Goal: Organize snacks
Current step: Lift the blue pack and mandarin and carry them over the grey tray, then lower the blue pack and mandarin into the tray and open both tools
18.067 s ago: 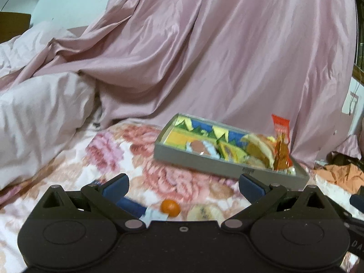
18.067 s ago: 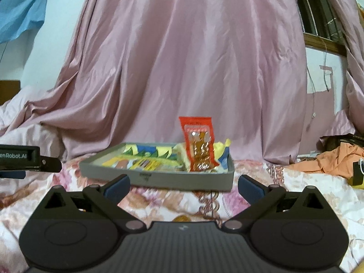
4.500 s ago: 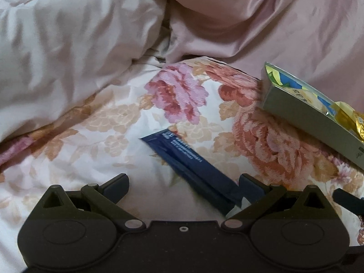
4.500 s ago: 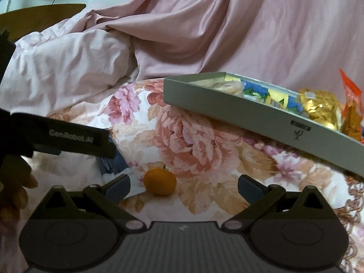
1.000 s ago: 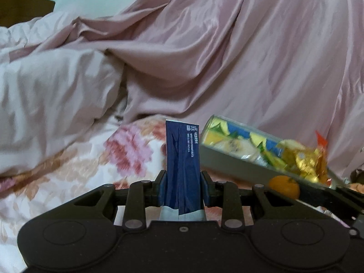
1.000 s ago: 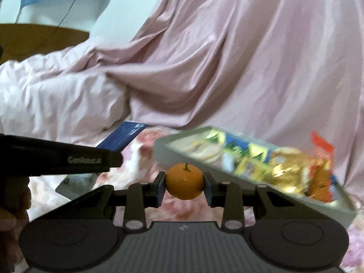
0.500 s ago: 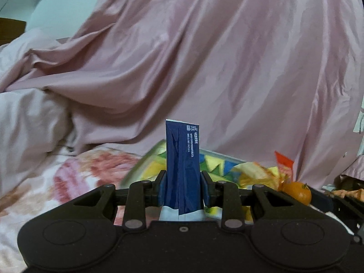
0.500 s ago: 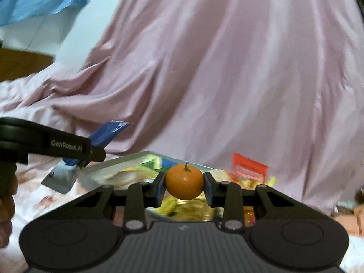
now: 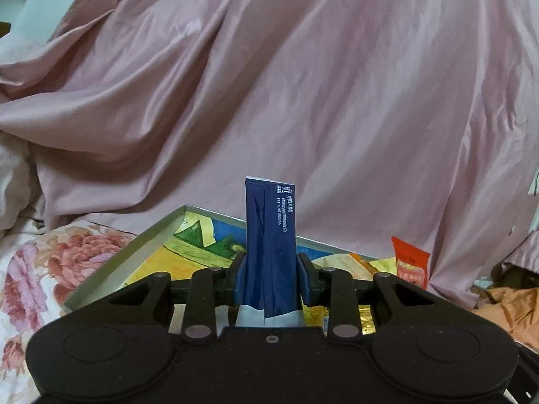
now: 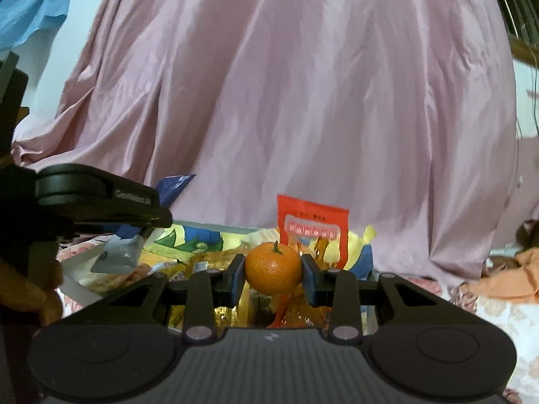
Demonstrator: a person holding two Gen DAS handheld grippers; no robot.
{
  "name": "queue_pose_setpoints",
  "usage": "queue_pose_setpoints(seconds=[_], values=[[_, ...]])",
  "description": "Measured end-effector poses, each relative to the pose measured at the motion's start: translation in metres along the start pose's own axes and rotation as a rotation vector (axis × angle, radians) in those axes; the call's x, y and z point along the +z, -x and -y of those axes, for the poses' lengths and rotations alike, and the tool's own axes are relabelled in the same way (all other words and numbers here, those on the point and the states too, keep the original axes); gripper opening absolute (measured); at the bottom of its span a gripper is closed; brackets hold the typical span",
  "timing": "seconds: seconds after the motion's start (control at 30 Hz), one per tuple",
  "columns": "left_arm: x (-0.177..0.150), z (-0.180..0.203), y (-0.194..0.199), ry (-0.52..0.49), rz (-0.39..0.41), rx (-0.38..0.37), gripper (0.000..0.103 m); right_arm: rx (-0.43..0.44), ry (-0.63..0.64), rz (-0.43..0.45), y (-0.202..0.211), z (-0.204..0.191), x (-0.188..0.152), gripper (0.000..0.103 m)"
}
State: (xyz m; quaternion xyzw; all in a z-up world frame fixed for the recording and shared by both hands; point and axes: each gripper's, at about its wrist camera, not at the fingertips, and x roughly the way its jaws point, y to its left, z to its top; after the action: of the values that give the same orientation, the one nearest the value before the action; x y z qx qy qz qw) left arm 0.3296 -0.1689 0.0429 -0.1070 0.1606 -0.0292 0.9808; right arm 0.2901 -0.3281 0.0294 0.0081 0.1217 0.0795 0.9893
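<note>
Left wrist view: left hand-held gripper clamps blue packet above tray on floral bedsheet, pink curtain behind.

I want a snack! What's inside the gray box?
The gray box holds a red packet and yellow and gold wrappers. The grippers cover the rest.

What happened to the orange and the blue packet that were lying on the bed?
Both got picked up: the left gripper holds the blue packet, the right gripper the orange, carried over the snack tray. The red packet stayed in the tray.
</note>
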Motion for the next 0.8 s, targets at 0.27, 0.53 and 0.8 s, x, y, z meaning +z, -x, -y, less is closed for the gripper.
queue_pose_setpoints(seconds=[0.27,0.53,0.8], values=[[-0.006,-0.002,-0.015,-0.002,-0.029,0.035,0.033,0.030,0.008,-0.032,-0.001,-0.005,-0.007,0.039],[-0.016,-0.010,-0.025,0.022,-0.069,0.074,0.033,0.035,-0.021,-0.064,0.000,-0.001,-0.007,0.040],[-0.022,-0.010,-0.029,0.013,-0.080,0.077,0.033,0.041,-0.044,-0.099,-0.006,-0.001,-0.010,0.040]])
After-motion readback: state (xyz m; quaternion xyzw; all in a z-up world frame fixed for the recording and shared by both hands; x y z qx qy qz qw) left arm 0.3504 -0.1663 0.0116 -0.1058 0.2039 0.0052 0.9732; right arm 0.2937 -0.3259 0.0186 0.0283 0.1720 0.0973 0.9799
